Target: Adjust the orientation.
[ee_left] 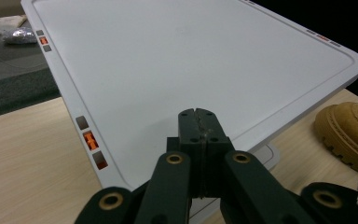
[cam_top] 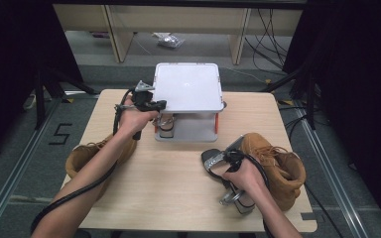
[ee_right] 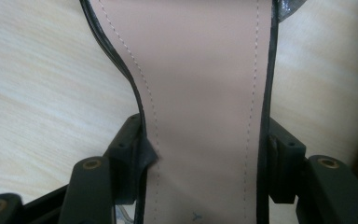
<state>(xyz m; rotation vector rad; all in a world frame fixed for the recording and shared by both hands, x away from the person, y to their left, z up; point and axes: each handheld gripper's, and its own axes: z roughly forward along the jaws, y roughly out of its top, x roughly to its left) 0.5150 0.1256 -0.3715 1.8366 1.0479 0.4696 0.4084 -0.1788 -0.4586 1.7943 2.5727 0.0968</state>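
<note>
Nearest the camera, the right gripper point(cam_top: 226, 163) is clamping a light, stiff-soled black sandal point(ee_right: 205, 93) across its narrow insole, just beside the tan boot point(cam_top: 278, 166), while the left gripper point(ee_left: 199, 122) is hovering, jaws together.

Left hand-held gripper point(ee_left: 199, 122) jaws closed together, right hand-held gripper point(ee_right: 205, 154) clamped.

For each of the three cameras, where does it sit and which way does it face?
High view: above the table's near side, looking forward and down; both forearms enter.
Left gripper view: on the left gripper, facing the white rack; jaws closed.
Right gripper view: on the right gripper, looking at the sandal its jaws clamp.
Shared: high and left gripper views both show the rack.
</note>
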